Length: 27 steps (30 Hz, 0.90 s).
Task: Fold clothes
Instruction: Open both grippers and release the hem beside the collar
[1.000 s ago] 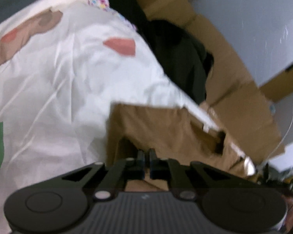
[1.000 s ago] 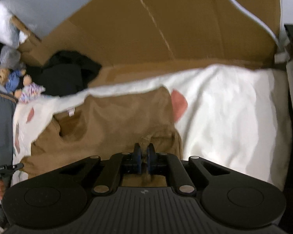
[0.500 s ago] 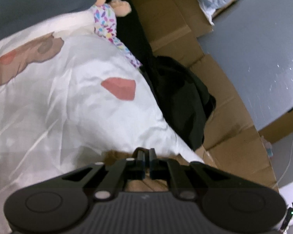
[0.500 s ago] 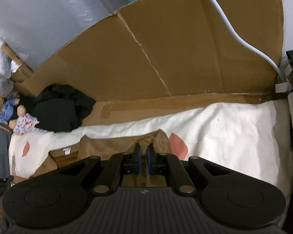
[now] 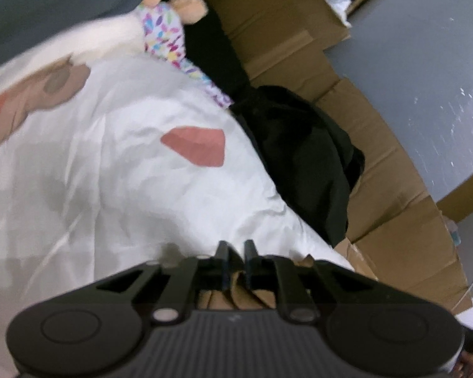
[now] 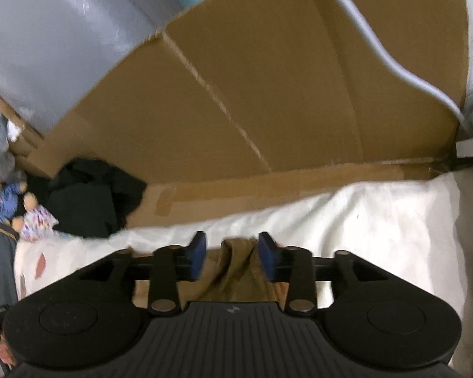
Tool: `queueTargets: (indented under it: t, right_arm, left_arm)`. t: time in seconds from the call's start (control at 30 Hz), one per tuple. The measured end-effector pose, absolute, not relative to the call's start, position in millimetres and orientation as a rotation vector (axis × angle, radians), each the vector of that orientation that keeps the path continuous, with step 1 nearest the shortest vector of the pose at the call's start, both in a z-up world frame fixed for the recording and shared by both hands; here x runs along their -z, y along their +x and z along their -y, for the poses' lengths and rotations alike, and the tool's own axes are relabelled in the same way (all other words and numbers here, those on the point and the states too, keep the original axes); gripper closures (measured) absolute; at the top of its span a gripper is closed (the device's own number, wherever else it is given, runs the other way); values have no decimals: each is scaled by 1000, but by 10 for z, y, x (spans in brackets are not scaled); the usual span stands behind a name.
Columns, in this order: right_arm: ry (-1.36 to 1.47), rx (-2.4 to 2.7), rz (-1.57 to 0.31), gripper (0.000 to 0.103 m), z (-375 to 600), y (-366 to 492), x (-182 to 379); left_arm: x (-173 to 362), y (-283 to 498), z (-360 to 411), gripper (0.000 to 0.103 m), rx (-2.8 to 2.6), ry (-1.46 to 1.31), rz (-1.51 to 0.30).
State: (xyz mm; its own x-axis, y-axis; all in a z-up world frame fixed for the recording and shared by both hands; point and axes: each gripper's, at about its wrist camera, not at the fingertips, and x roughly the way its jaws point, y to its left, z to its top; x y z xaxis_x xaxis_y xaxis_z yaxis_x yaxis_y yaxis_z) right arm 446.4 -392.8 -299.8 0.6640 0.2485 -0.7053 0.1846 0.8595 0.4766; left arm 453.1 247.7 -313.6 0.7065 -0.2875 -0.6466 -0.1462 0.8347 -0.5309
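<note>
Between the parted pads of the right gripper [image 6: 231,256], a ridge of the brown garment [image 6: 236,271] runs along the fingers, resting on the white sheet [image 6: 378,220]. Left gripper [image 5: 235,260] is clamped on the same garment's edge.

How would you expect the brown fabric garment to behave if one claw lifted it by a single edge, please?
The brown fabric garment would probably droop: it already bunches into soft folds between the open right claw. It likely feels light, since the left claw pinches only a thin layer. It may drag across the white patterned bedsheet.
</note>
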Motion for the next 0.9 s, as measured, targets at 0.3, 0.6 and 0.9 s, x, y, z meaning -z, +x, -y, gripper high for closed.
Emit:
queueTargets:
  t: [0.3, 0.6, 0.9]
  right_arm:
    - [367, -91, -878, 49, 3940, 4359, 3052]
    - [197, -119, -912, 39, 3709, 4284, 3109]
    - [64, -132, -948, 39, 3559, 4323, 3203]
  left_arm:
    - [3095, 4427, -2597, 72, 81, -472, -821]
    - [3216, 4378, -2429, 71, 127, -289, -924]
    - [3390, 4506, -2181, 63, 139, -146, -976]
